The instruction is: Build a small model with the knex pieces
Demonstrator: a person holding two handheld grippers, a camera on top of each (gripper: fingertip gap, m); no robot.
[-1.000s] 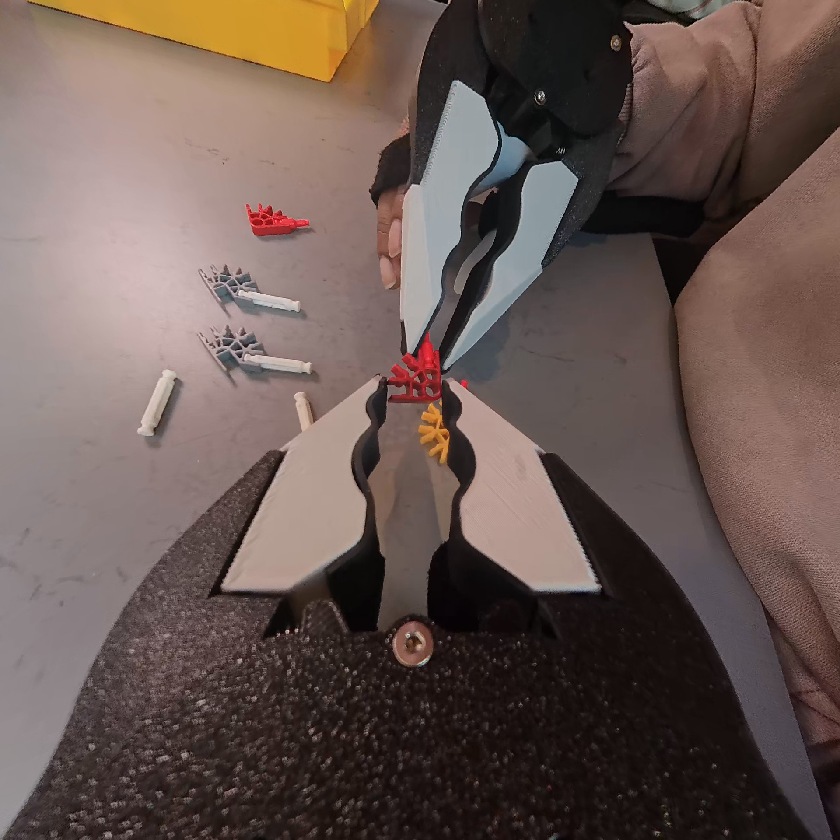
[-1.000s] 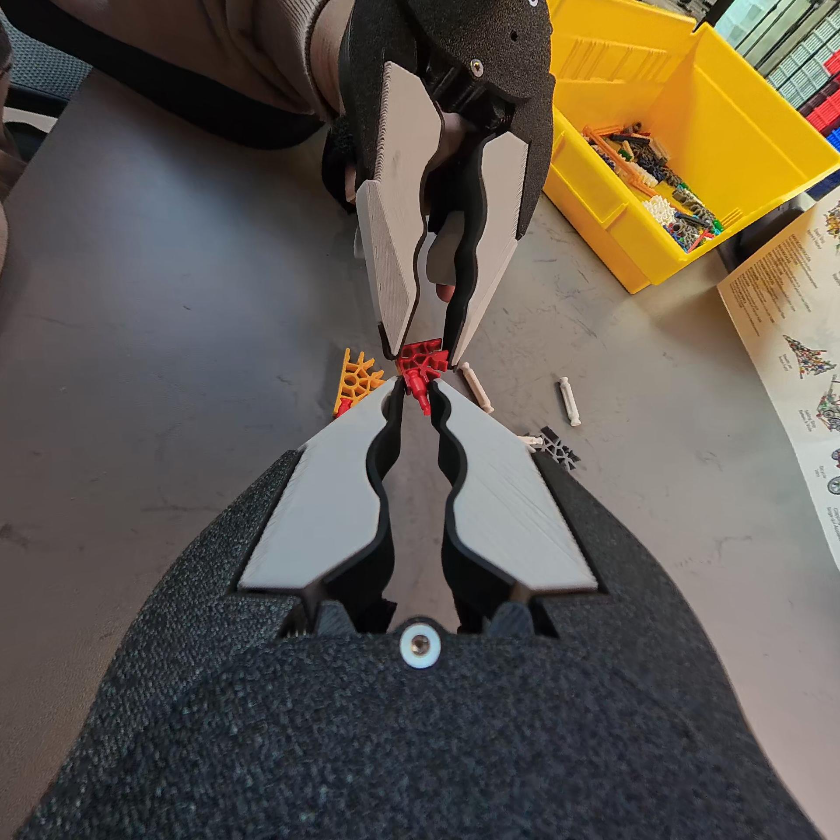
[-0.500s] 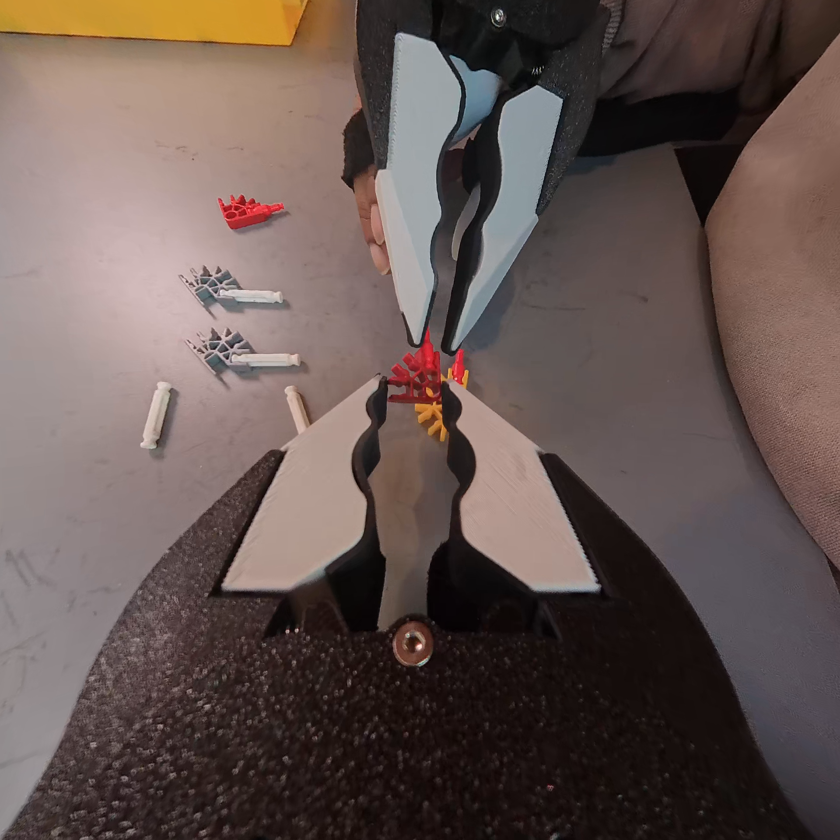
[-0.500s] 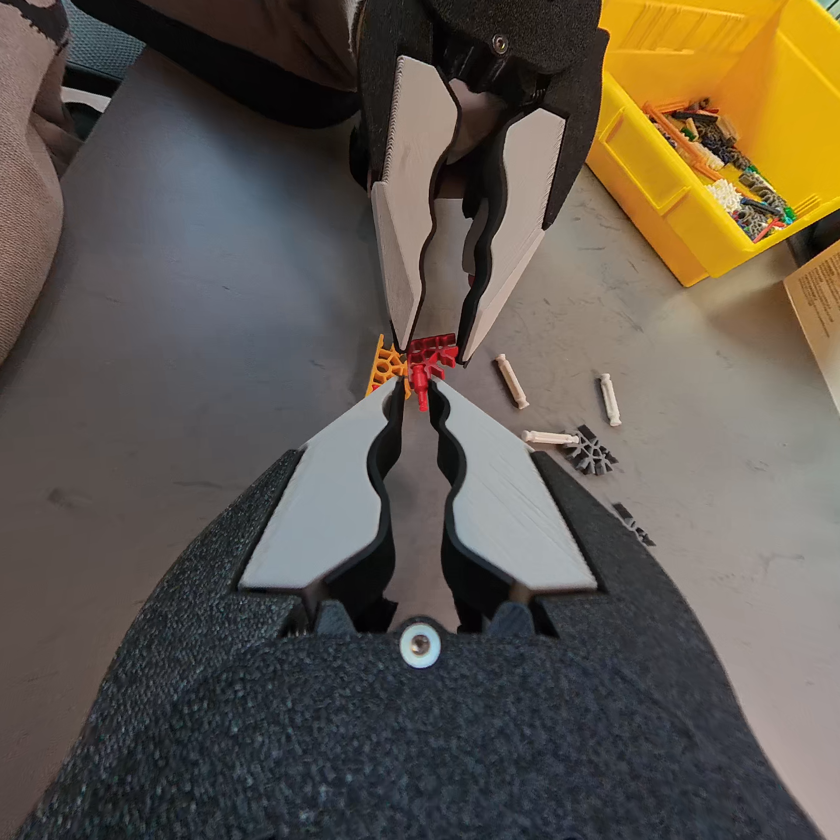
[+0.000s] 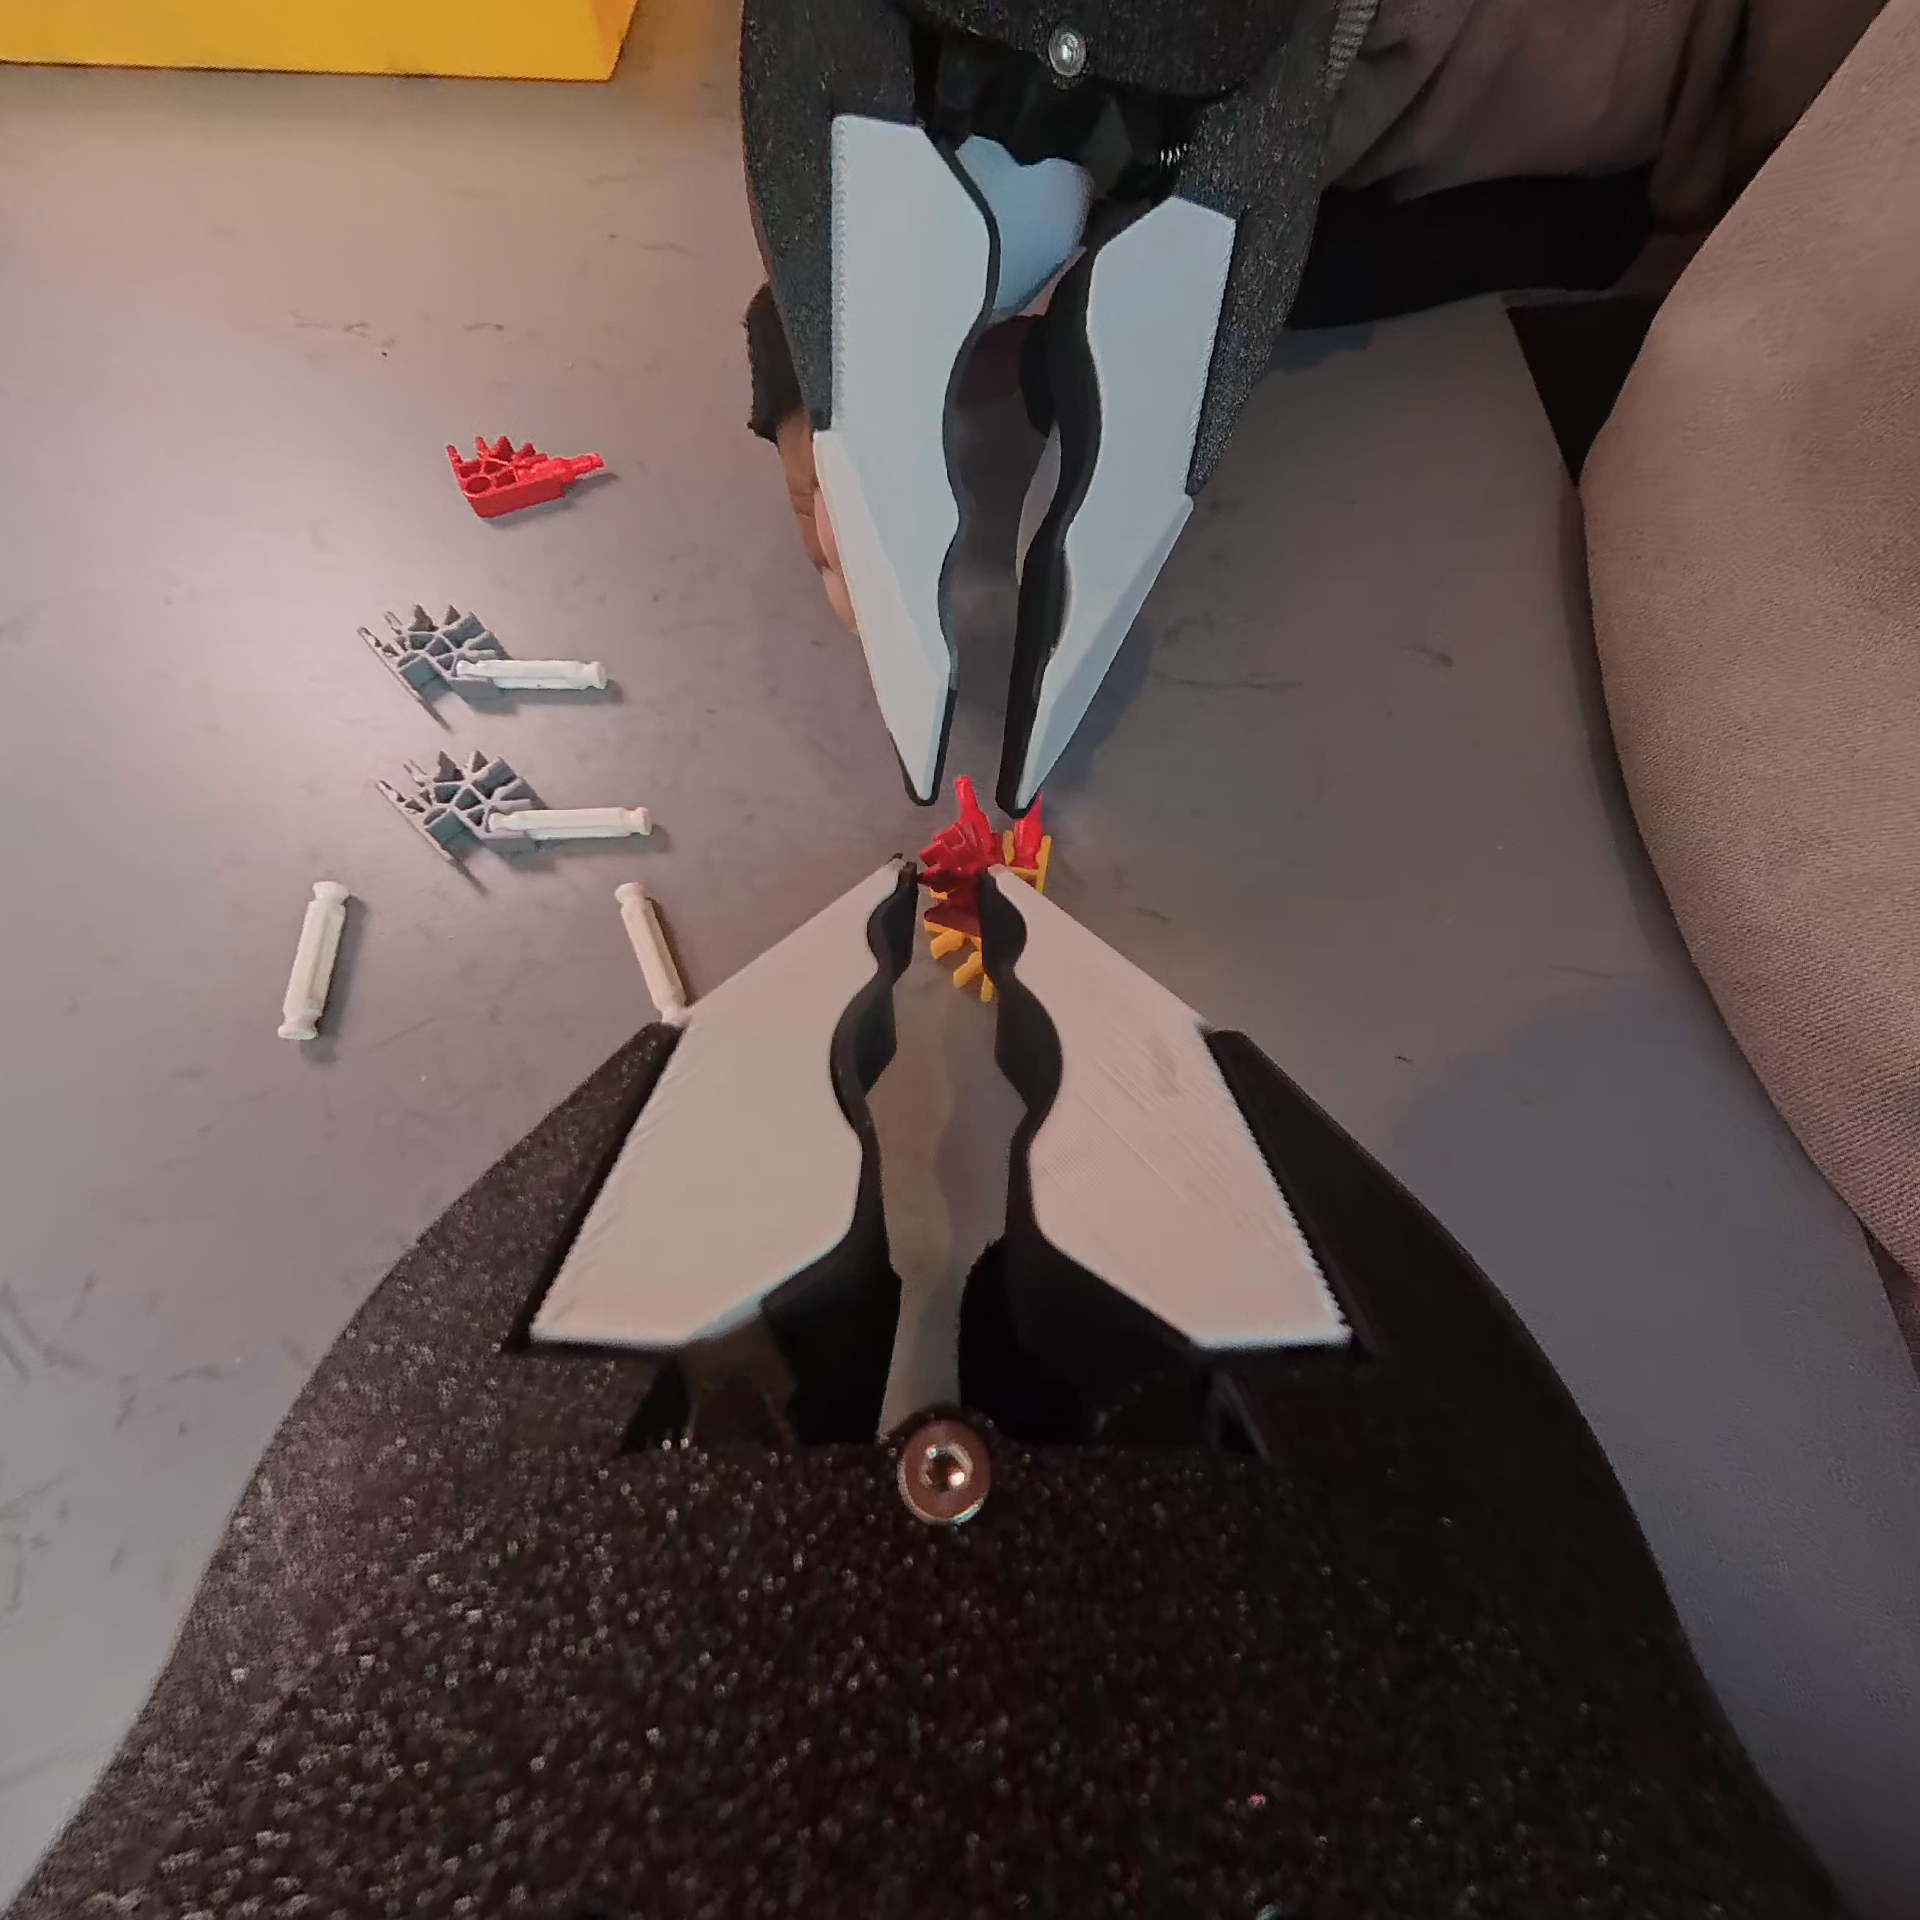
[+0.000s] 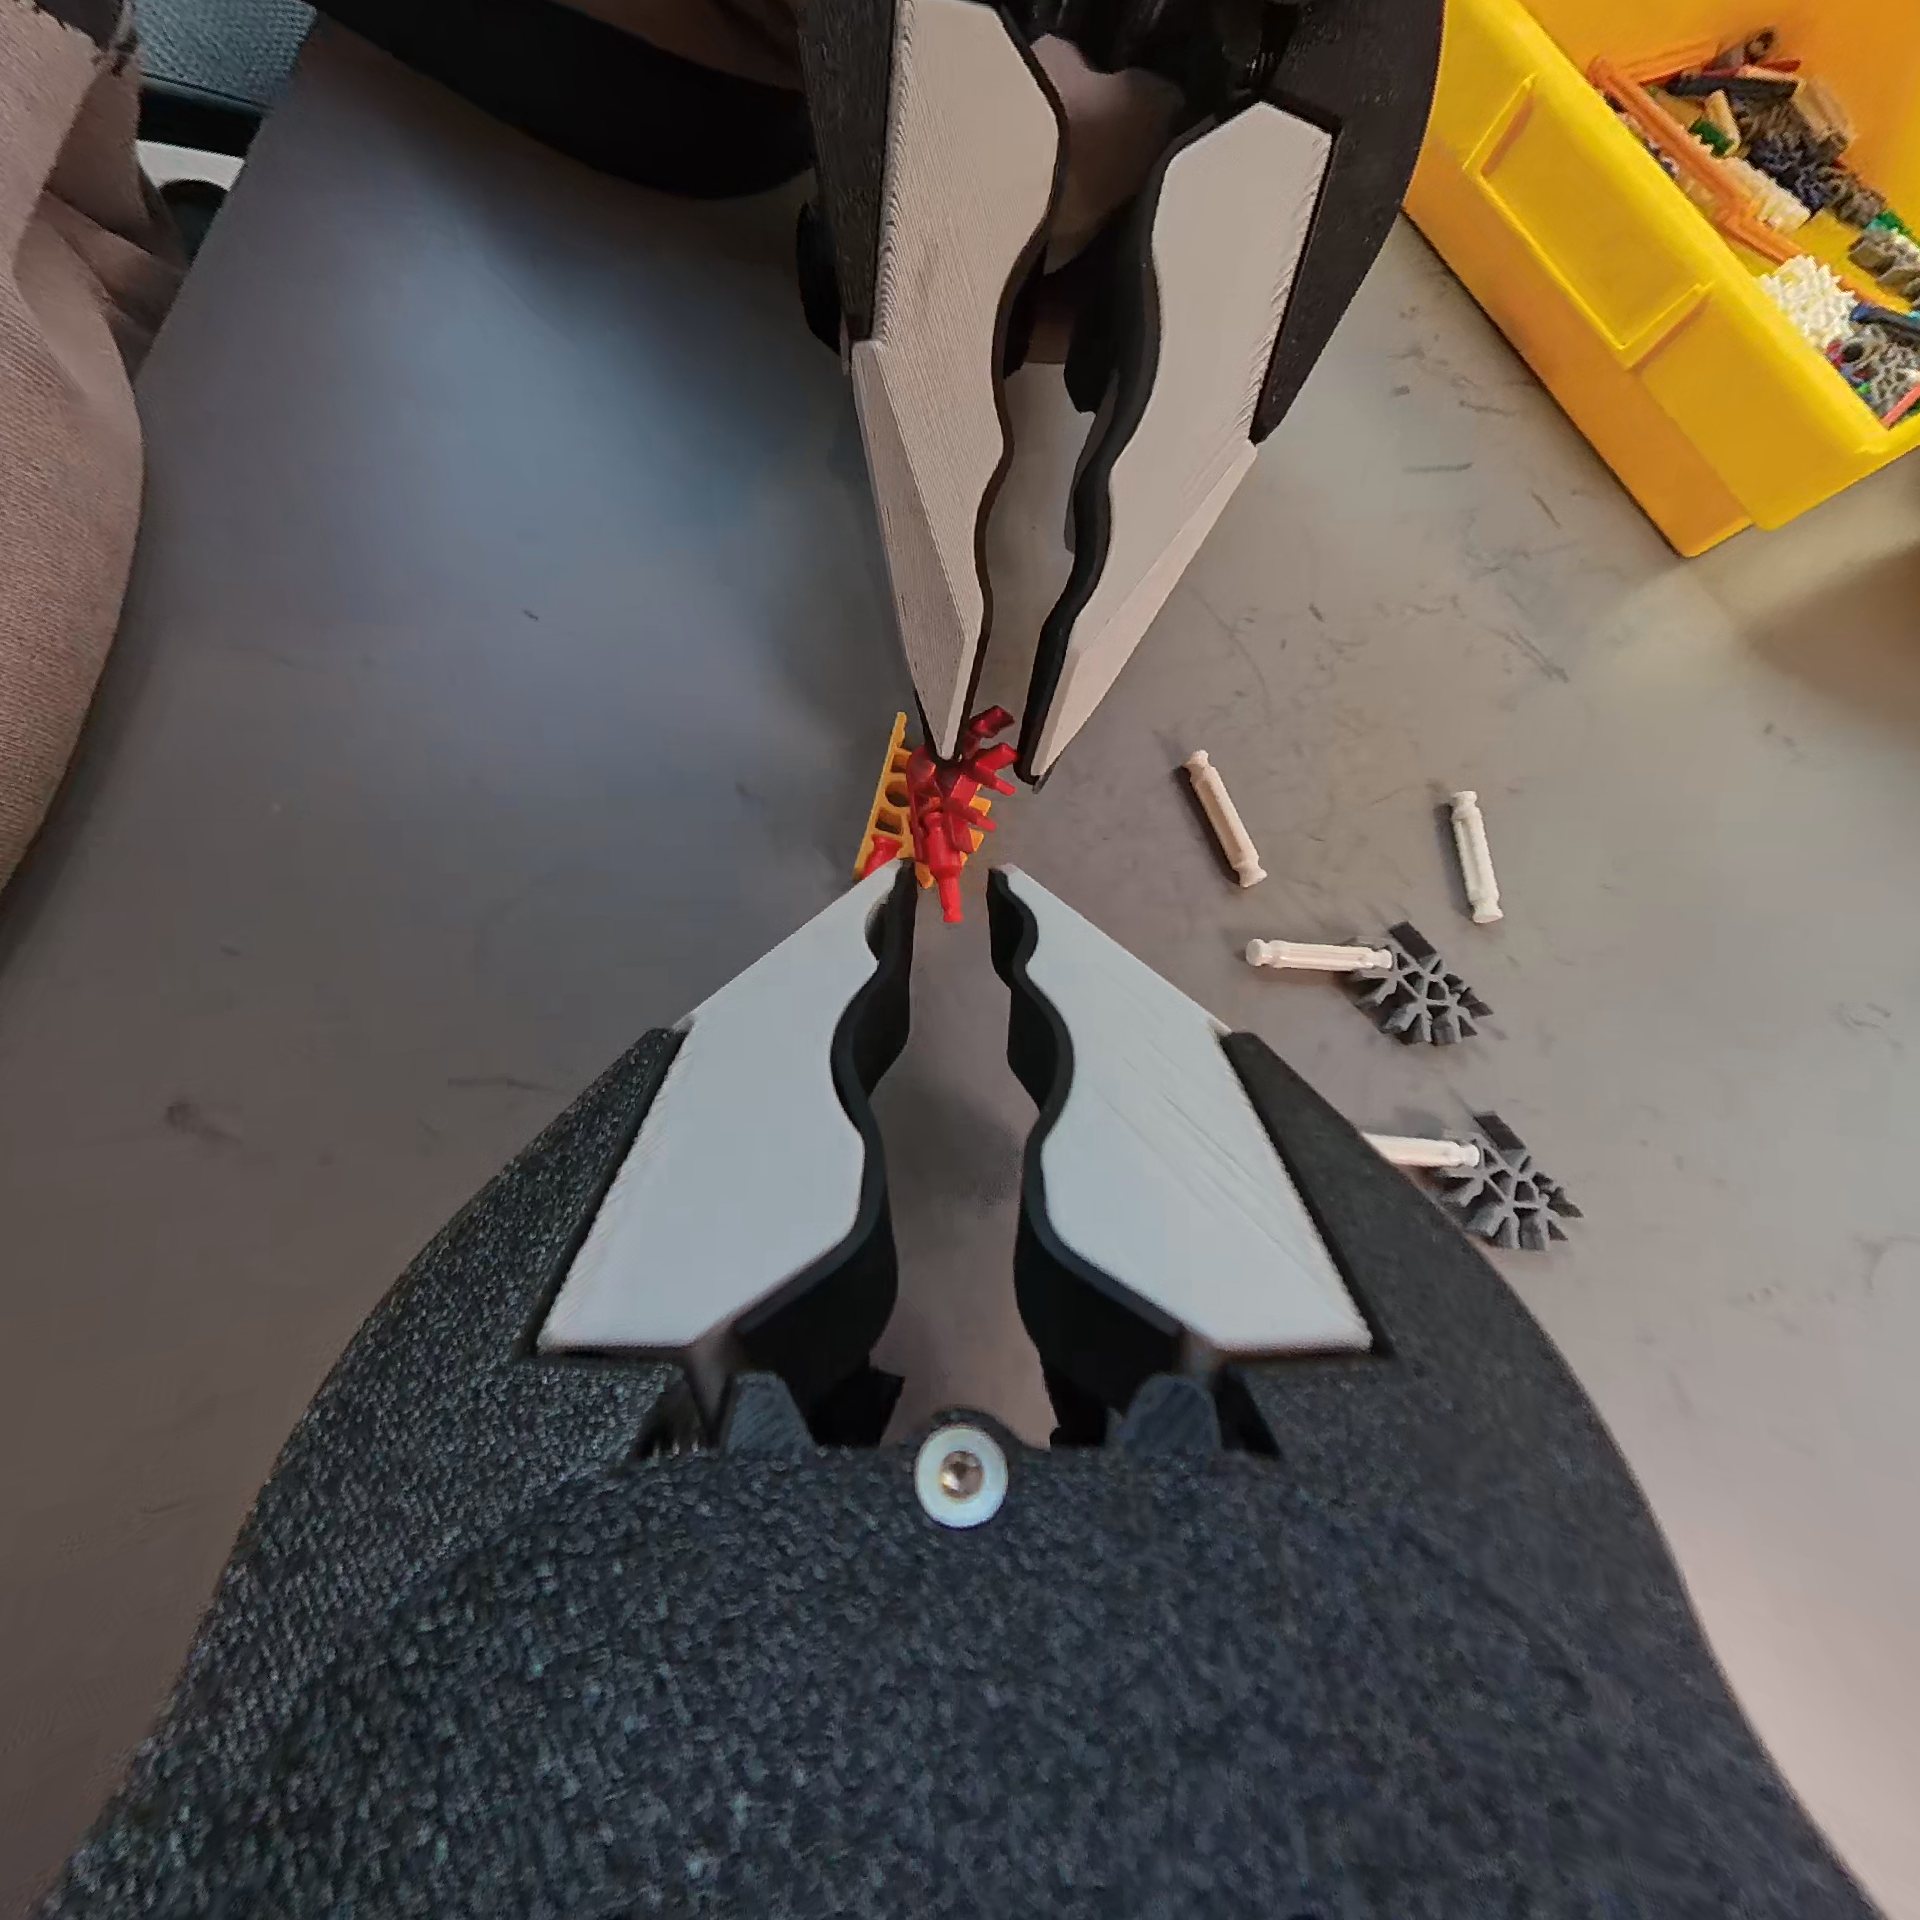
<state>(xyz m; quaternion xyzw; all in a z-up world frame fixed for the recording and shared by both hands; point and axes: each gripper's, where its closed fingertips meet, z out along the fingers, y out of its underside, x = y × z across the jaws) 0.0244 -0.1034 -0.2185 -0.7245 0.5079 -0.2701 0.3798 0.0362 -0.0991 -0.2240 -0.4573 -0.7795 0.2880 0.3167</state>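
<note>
A red fan-shaped connector (image 5: pixel 956 854) with a short red rod in it sits between my two grippers, just above the grey table (image 5: pixel 312 1195). My left gripper (image 5: pixel 948 873) is shut on the connector; it also shows at the top of the right wrist view (image 6: pixel 989 764). My right gripper (image 6: pixel 948 875) is slightly open. The red rod's end (image 6: pixel 949 902) lies between its tips without touching them. A yellow connector (image 6: pixel 888 805) with a red rod lies on the table right beside the red one (image 6: pixel 951 800).
Left of the grippers lie a loose red connector (image 5: pixel 514 480), two grey connectors with white rods (image 5: pixel 447 655) (image 5: pixel 468 805) and two white rods (image 5: pixel 312 961) (image 5: pixel 649 951). A yellow bin (image 6: pixel 1621 312) holding several parts stands at the far right. A person's sleeve (image 5: pixel 1766 727) borders the table.
My left jaws have narrowed on the red connector, which has tilted. My right jaws have opened a little and no longer close on the rod.
</note>
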